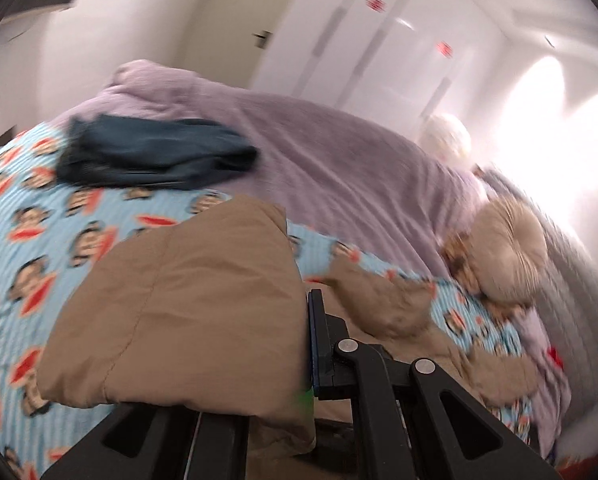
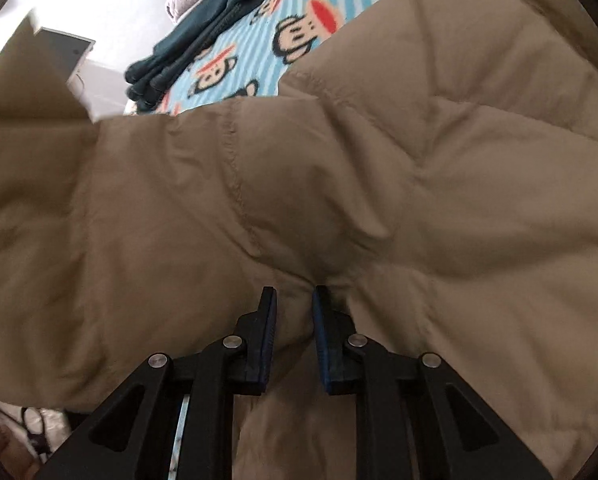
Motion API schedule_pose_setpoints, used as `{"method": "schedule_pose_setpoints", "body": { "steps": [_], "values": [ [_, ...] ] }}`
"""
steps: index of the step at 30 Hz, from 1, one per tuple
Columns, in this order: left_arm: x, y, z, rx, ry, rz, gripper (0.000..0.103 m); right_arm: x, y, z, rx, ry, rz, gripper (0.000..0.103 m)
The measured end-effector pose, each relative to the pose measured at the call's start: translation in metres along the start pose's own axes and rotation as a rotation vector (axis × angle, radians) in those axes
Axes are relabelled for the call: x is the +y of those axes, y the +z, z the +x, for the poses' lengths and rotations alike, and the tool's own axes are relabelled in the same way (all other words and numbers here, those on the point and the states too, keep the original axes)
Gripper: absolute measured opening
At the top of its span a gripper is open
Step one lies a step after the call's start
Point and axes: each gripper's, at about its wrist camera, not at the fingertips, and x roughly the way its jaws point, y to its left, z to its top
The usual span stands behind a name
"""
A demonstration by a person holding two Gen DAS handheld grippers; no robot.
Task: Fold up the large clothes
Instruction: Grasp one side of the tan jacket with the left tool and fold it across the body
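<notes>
The tan quilted puffer jacket [image 2: 339, 184] fills the right wrist view, its padded panels and stitched seams spread over the bed, and it's clearly mid-fold. The right gripper [image 2: 295, 300] has a ridge of that tan fabric bunched between its blue-padded fingers [image 2: 267, 320], pinching it with a narrow gap still showing. Over on the left wrist view, a doubled-over flap of the same jacket [image 1: 179, 300] drapes across the left gripper [image 1: 299, 360]; only one blue-edged finger [image 1: 317, 344] shows, pressed against the cloth, the other is buried beneath it, so I can't tell whether this one is truly clamped. Blur at the far side suggests quick motion.

By my reading, this is the step of carrying one part of the jacket over the body. The next move calls for both grips to travel together, laying the flap flat and square on the rest, then letting go without dragging the slippery shell back.

Underneath lies the light-blue striped blanket printed with cartoon monkey faces [image 1: 39, 240]. Farther up rests a dark teal folded garment [image 1: 155, 152], beside a lilac fleecy cover [image 1: 319, 152]. A beige plush toy [image 1: 503, 248] sits near the bed's far edge, with white wardrobe doors [image 1: 379, 40] behind.
</notes>
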Motion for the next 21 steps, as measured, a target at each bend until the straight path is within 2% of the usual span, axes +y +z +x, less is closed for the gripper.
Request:
{"method": "schedule_pose_setpoints", "body": {
  "steps": [3, 5, 7, 9, 12, 14, 15, 16, 17, 18, 21],
  "values": [
    [-0.046, -0.003, 0.030, 0.061, -0.040, 0.075, 0.009, -0.024, -0.014, -0.046, -0.043, -0.013, 0.020, 0.020],
    [-0.081, -0.015, 0.056, 0.111, -0.042, 0.161, 0.009, -0.049, -0.026, -0.080, -0.096, -0.067, 0.049, 0.020],
    [-0.113, -0.034, 0.084, 0.156, -0.003, 0.270, 0.009, -0.078, -0.039, -0.113, -0.147, -0.145, 0.090, 0.020],
    [-0.140, -0.064, 0.123, 0.256, 0.061, 0.384, 0.009, -0.107, -0.052, -0.143, -0.198, -0.217, 0.142, 0.020],
    [-0.162, -0.103, 0.159, 0.354, 0.136, 0.498, 0.010, -0.144, -0.068, -0.175, -0.241, -0.298, 0.201, 0.020],
    [-0.166, -0.124, 0.168, 0.384, 0.150, 0.533, 0.021, -0.163, -0.077, -0.187, -0.249, -0.327, 0.239, 0.020],
    [-0.167, -0.130, 0.170, 0.394, 0.145, 0.540, 0.041, -0.170, -0.080, -0.189, -0.248, -0.334, 0.255, 0.020],
    [-0.168, -0.136, 0.168, 0.398, 0.138, 0.544, 0.066, -0.175, -0.081, -0.192, -0.246, -0.337, 0.264, 0.020],
    [-0.169, -0.138, 0.165, 0.392, 0.136, 0.548, 0.075, -0.180, -0.084, -0.193, -0.245, -0.342, 0.275, 0.021],
    [-0.171, -0.140, 0.161, 0.380, 0.135, 0.558, 0.081, -0.184, -0.085, -0.195, -0.246, -0.340, 0.279, 0.021],
    [-0.170, -0.139, 0.148, 0.373, 0.130, 0.588, 0.081, -0.188, -0.089, -0.198, -0.246, -0.337, 0.277, 0.021]
  ]
}}
